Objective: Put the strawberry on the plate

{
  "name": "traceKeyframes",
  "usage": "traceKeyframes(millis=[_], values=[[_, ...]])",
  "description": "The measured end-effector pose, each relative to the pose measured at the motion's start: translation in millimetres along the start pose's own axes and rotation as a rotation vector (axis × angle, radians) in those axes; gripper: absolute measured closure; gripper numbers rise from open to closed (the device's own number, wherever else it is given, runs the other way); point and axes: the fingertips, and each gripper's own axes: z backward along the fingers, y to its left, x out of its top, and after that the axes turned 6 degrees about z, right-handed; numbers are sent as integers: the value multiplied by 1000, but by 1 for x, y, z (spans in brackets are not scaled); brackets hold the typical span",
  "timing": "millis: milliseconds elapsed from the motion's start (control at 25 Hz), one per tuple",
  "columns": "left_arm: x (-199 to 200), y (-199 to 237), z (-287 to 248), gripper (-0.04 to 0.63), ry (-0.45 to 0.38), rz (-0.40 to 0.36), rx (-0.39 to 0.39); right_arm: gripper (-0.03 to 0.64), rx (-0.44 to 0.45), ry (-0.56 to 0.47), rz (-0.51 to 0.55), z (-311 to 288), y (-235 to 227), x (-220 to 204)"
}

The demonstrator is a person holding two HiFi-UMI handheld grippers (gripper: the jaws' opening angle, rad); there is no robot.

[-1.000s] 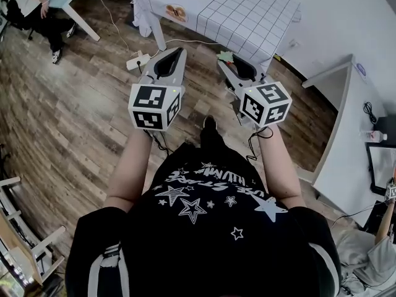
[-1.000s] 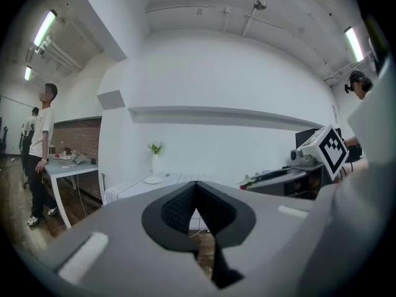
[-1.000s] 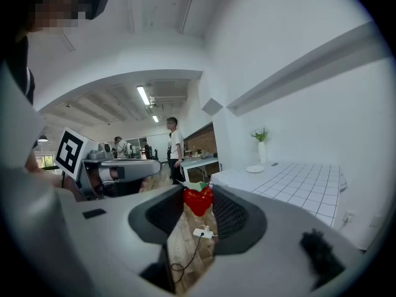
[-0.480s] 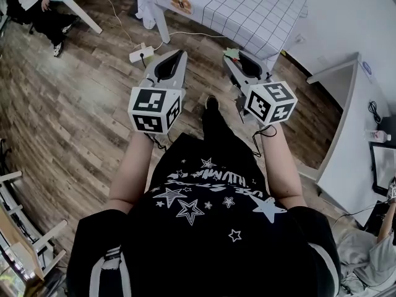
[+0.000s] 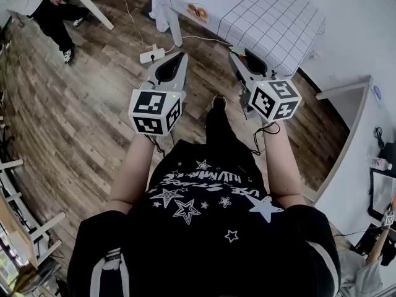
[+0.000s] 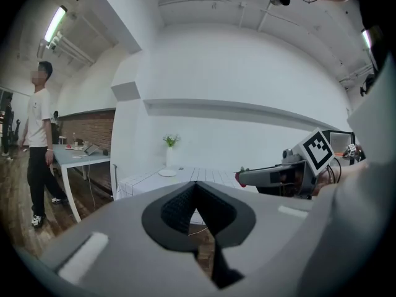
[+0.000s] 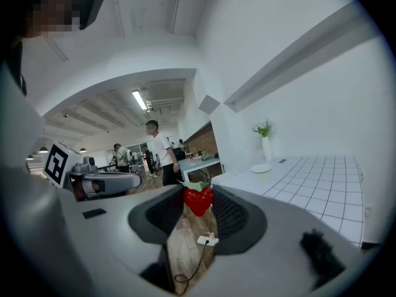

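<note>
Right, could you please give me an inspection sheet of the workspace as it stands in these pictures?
Surface: table with a white grid cloth, ahead of the person; wooden floor around it.
Job's things: strawberry held in the air, not yet on the plate, which sits on the table and looks bare.
Clutter: vase with a green sprig, beside the plate.
Grippers: right gripper shut on the strawberry; left gripper shut, nothing in it.
Cables: power strip and its cable on the floor near a table leg.
Surroundings: standing person; second person at another table; white walls.
</note>
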Motion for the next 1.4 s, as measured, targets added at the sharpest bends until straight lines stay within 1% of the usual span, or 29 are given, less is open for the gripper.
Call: traceKeyframes(millis=[160,280,440,800,1000,1200,1400], values=[[7,15,-25,587,0,2,12,465,9,2,-17,-24,-22,2],[8,23,-50,587,4,1,13,465,5,12,-40,-41,-47,0],[14,37,-86,586,8,14,24,465,10,14,-38,-66,-80,8],[34,59,-180,586,31,24,39,465,23,57,-55,-123,-167,17],[43,69,-225,586,46,31,61,465,40,69,-71,-150,-208,21],[45,84,-260,586,57,23,82,465,66,87,-78,-184,-238,18],[51,99,-285,586,43,30,116,465,98,79,-76,-212,-259,24]])
